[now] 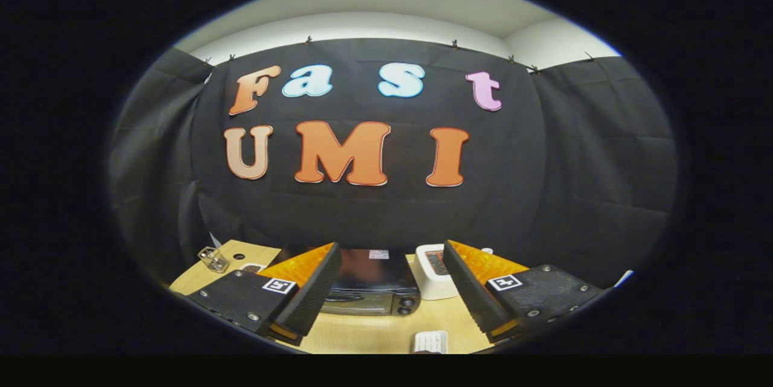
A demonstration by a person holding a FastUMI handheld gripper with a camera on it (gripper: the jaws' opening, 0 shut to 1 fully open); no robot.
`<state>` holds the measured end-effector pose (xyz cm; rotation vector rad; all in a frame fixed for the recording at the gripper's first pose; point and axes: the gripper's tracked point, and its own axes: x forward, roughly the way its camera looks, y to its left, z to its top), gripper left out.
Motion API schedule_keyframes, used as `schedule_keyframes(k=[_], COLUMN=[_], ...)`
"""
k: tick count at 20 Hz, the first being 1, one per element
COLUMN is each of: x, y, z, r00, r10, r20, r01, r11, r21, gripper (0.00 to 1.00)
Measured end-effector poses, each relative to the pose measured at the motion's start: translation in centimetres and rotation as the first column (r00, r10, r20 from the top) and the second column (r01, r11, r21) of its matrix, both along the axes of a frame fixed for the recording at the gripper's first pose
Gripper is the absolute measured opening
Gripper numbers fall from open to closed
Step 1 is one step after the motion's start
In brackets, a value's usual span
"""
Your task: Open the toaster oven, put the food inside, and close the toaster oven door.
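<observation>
The tongs (386, 299) are hanging above the bench (368, 332) with their two fingers (311, 290) standing wide apart and gripping nothing. Between the fingers and a little beyond them, the toaster oven (371, 287) is sitting on the wooden bench top, its dark top facing up and its front edge with two round knobs (407, 305) showing toward the tongs; whether its door is open or closed is hard to tell from this high angle. Just beside the oven, on its right, a white boxy appliance (432, 272) is standing, partly hidden behind the right finger. Nearer than the oven, just ahead of the fingers, a small white ridged item (430, 342) is lying on the bench; it is too small to identify with certainty. Off to the left, beyond the left finger, a clear glass (212, 259) is resting near the bench's far corner. The black cloth wall is rising behind everything.
</observation>
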<state>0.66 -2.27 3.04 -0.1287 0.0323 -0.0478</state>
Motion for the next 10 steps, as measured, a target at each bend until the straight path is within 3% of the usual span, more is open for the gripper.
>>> schedule_keyframes(k=[10], x=[-0.7], y=[1.3], z=[-0.2], r00=[0.999], r10=[0.040], r20=[0.010], r01=[-0.040], r11=[0.998], r21=[0.043], gripper=[1.00])
